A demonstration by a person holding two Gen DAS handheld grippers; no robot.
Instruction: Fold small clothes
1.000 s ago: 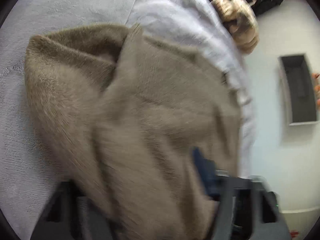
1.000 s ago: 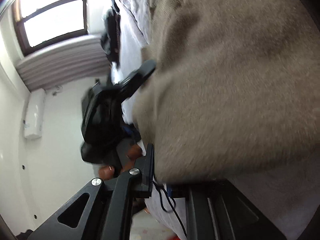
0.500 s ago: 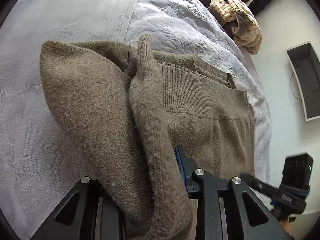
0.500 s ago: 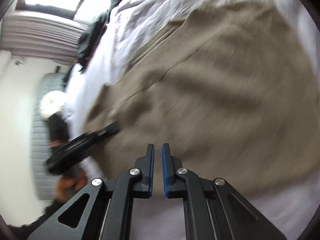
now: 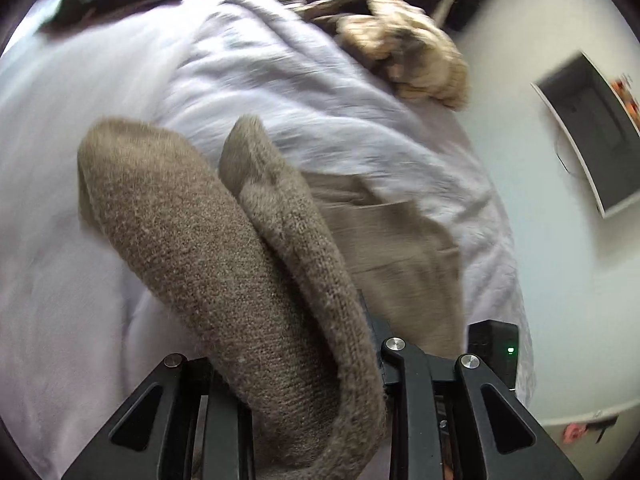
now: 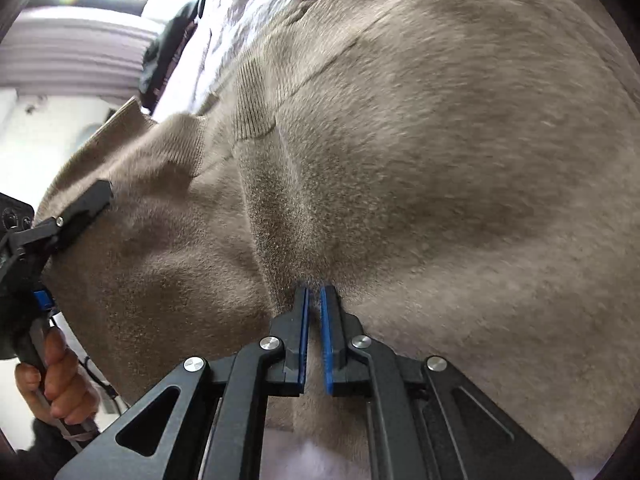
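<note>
A taupe knit sweater lies on a pale lilac bedspread, one thick fold lifted. It looks soft, floppy and bulky, best held at a hem or fold edge. The left gripper has its jaws clamped on that fold; the right gripper, jaws nearly closed, pinches an edge. A tan garment pile sits well apart.

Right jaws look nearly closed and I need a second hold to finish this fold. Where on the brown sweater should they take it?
Judging from the right wrist view, take the raised ridge of the brown sweater just ahead of the right gripper, approaching straight forward along it. That pinched fold stands up from the flat knit, so narrow jaws can straddle it. The left gripper already holds the other end.
</note>
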